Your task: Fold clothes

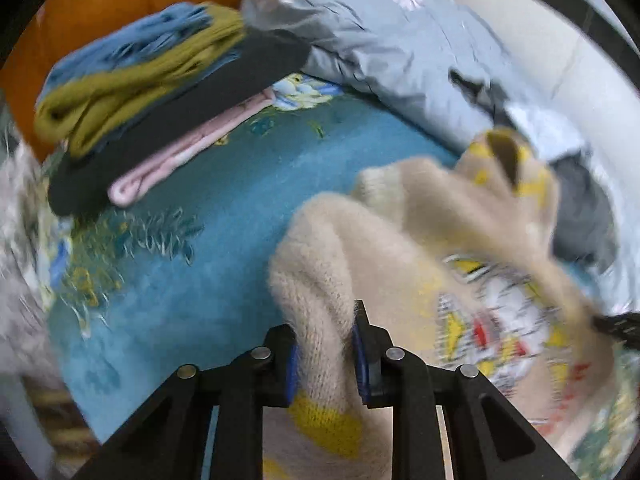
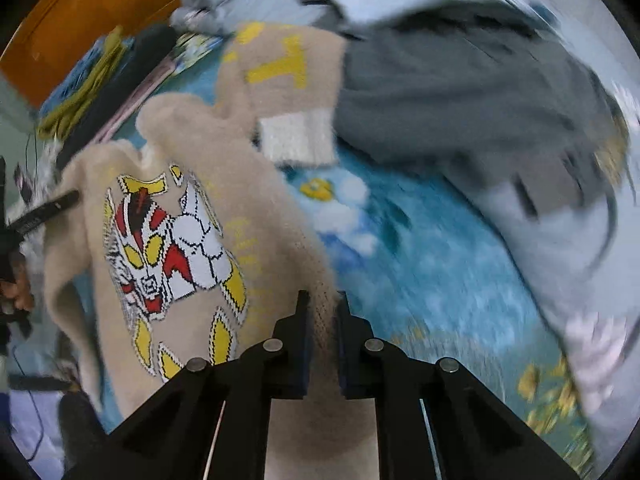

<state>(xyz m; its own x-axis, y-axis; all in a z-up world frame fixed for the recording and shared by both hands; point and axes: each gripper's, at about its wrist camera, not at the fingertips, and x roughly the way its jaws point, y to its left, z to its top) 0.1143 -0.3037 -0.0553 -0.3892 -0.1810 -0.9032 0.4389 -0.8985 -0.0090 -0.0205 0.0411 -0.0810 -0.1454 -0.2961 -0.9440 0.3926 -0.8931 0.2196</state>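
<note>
**Both claws pinch the sweater, lifting it off the bed**

The fuzzy beige knitted sweater with a red, white and yellow robot figure [image 2: 176,248] hangs between two grips above the blue flower-patterned bed cover [image 1: 208,200]. The left claw [image 1: 325,354] is narrowed on a thick bunch of the knit; the right claw [image 2: 323,338] is nearly closed on a thinner edge. Holding two separate points likely serves to spread the garment flat before any fold — that is a judgement.

The folded stack of blue, olive, black and pink clothes [image 1: 132,120] sits at the bed's far edge by the orange-brown wooden headboard [image 1: 100,4], apparently finished work kept clear.

The right wrist view shows the robot figure whole and a heap of grey and pale blue garments [image 2: 460,80] waiting along the bed's right side. The left view shows the stack clearly, plus a grey-blue flowered pillow [image 1: 360,28].
</note>
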